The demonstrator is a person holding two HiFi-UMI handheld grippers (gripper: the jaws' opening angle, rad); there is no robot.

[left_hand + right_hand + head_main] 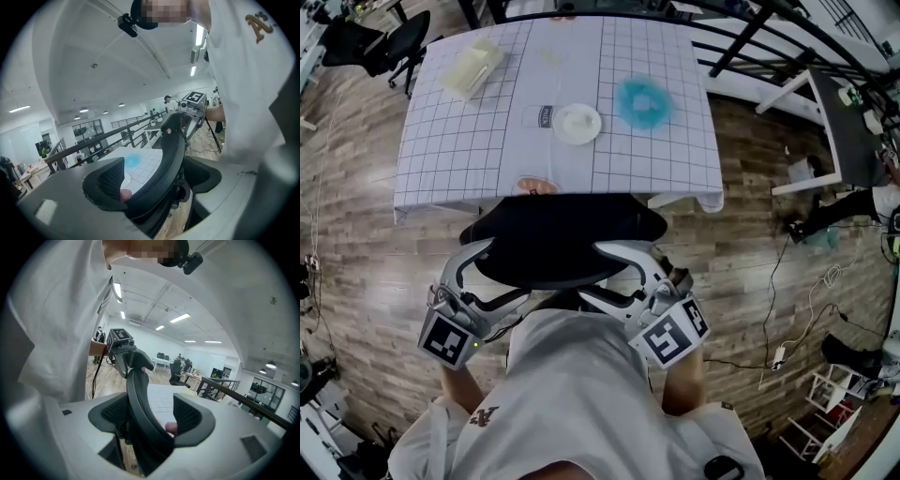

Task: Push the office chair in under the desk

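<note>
**Grippers.** The left gripper (502,272) has its jaws apart, straddling the top rim of the office chair (562,239). In the left gripper view a gap shows between the rim and one ribbed black pad. The right gripper (605,272) stands the same way: jaws spread, with the rim against one pad and clear of the other. Both jaws are smooth grey-white shells with textured dark liners.

**Chair.** The backrest rim is a curved band of matte black plastic. It sits just beside the near edge of the desk (469,159). The seat cannot be seen from above.

**Desk.** The top is covered by a white cloth printed with a dark grid, which hangs over the near edge.

**Items on the cloth.**
- A cream rectangular box (472,67) sits at the far left; its contents cannot be made out.
- A round white dish (577,123) lies near the centre.
- A fluffy blue ring (643,101) lies just right of the dish.

**Floor.** The floor is wood plank (356,234).
</note>
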